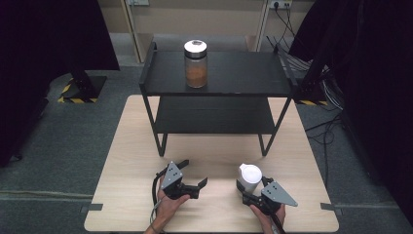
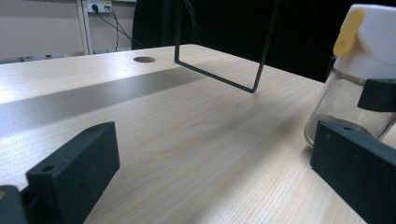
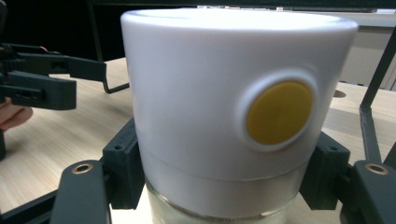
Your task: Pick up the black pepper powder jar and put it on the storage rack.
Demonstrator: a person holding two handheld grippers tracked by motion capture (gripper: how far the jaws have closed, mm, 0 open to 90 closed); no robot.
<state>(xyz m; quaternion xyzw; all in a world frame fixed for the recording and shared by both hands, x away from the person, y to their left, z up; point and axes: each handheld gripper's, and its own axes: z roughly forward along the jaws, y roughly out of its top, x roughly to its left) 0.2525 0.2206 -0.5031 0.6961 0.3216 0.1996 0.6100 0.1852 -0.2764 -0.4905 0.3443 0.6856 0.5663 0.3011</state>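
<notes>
A glass jar with a white lid [image 1: 250, 176] stands on the wooden table [image 1: 214, 161] at the front right. My right gripper [image 1: 252, 185] is shut on it, one jaw on each side of the glass just under the lid. In the right gripper view the white lid [image 3: 196, 102], with a round yellow cap on its side, rises between the right gripper's [image 3: 224, 179] jaws. My left gripper [image 1: 194, 172] rests to the jar's left, open and holding nothing. In the left gripper view the jar [image 2: 345, 98] stands beyond the left gripper's [image 2: 215, 154] right jaw.
A black two-tier shelf [image 1: 243, 73] stands at the back of the table. On its top tier is a second jar [image 1: 196, 63] with a silver lid and brown contents. The shelf's thin legs [image 2: 219, 79] reach the tabletop. Bare wood lies between the grippers and the shelf.
</notes>
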